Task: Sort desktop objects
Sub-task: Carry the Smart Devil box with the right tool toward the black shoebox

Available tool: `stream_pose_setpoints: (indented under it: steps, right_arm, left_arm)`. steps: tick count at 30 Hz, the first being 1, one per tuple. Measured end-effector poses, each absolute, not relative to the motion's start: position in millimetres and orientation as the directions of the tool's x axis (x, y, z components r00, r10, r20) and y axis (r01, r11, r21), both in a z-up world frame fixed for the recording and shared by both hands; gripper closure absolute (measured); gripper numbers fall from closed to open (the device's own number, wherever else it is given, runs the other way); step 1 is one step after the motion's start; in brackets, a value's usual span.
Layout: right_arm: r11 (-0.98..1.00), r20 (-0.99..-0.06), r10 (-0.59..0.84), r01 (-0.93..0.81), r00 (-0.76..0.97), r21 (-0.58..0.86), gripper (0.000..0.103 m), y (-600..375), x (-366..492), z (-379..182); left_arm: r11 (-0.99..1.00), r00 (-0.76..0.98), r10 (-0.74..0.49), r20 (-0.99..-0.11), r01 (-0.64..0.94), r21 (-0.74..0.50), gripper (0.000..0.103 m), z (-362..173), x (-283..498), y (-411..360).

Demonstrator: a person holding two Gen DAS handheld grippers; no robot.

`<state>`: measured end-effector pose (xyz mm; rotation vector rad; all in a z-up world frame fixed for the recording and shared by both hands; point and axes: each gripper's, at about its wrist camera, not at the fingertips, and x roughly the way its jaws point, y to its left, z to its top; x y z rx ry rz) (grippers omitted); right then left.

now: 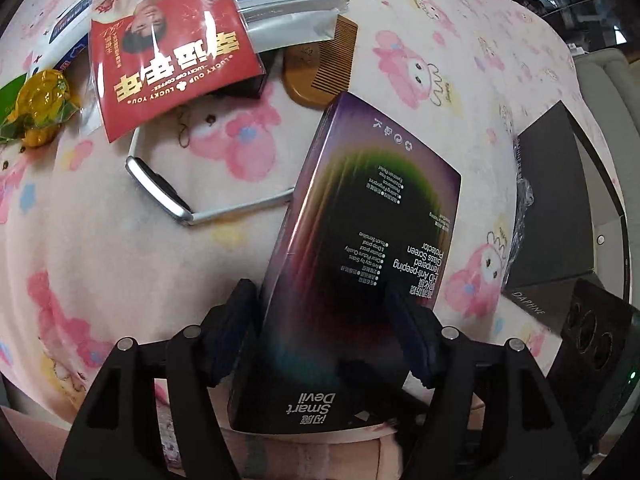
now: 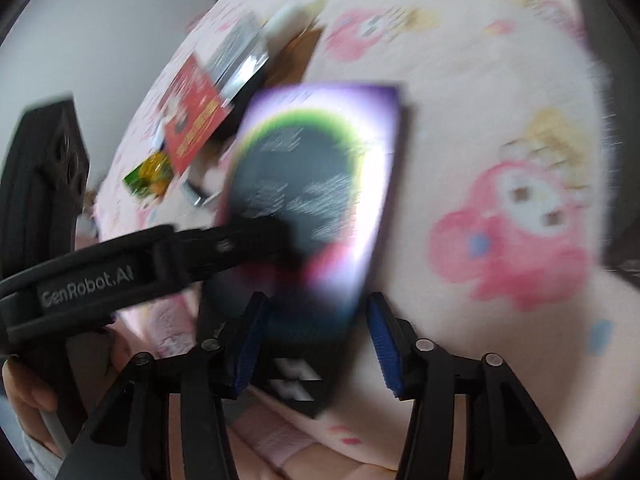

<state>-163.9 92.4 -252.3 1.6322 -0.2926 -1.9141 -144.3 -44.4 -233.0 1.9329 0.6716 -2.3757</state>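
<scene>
Left claw [image 1: 324,332]: at the bottom centre of the left wrist view, its two dark pads are pressed on both sides of the screen protector box [image 1: 360,248], so it grips the box.
Screen protector box: purple and black, held tilted above the pink blanket [image 1: 100,260]; its far end points to the upper centre of the frame, and the print "Smart Devil" is at the near end.
Right claw [image 2: 316,344]: at the bottom centre of the right wrist view, the blue pads stand apart with the near end of the same box between them; the picture is blurred, so I cannot tell if they touch it.
Black case: lower right edge of the left view, marked "DAPHNE" [image 1: 560,208], lying on the blanket beside the box.
Silver clip-like item [image 1: 160,188]: middle left, on the blanket, behind the box.
Wooden comb [image 1: 320,68]: upper centre, just beyond the far end of the box.
Red coffee packet [image 1: 172,40]: upper left, lying partly over other packets.
Yellow wrapped sweets [image 1: 40,108]: far left edge, beside the red packet.
</scene>
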Motion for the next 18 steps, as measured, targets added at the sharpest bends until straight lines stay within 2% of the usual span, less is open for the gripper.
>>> stream_pose_setpoints:
  steps: [3, 6, 18]
  right_arm:
    - [-0.801, -0.823, -0.56, 0.312, -0.089, 0.512, 0.046, 89.0, -162.5, -249.4]
    - [-0.806, -0.805, -0.569, 0.307, -0.166, 0.507, 0.05, 102.5, -158.1, -233.4]
    - [-0.792, -0.711, -0.607, 0.345, -0.354, 0.505, 0.052, 146.3, -150.7, -157.8]
  left_arm:
    - [-0.897, -0.259, 0.281, -0.924, 0.27, -0.349, 0.037, -229.9, -143.9, -47.7]
    - [-0.884, -0.315, 0.327, -0.891, 0.231, -0.406, 0.045, -221.8, -141.8, -46.5]
    - [-0.833, -0.453, 0.477, -0.753, 0.04, -0.552, 0.046, -154.1, -142.2, -23.6]
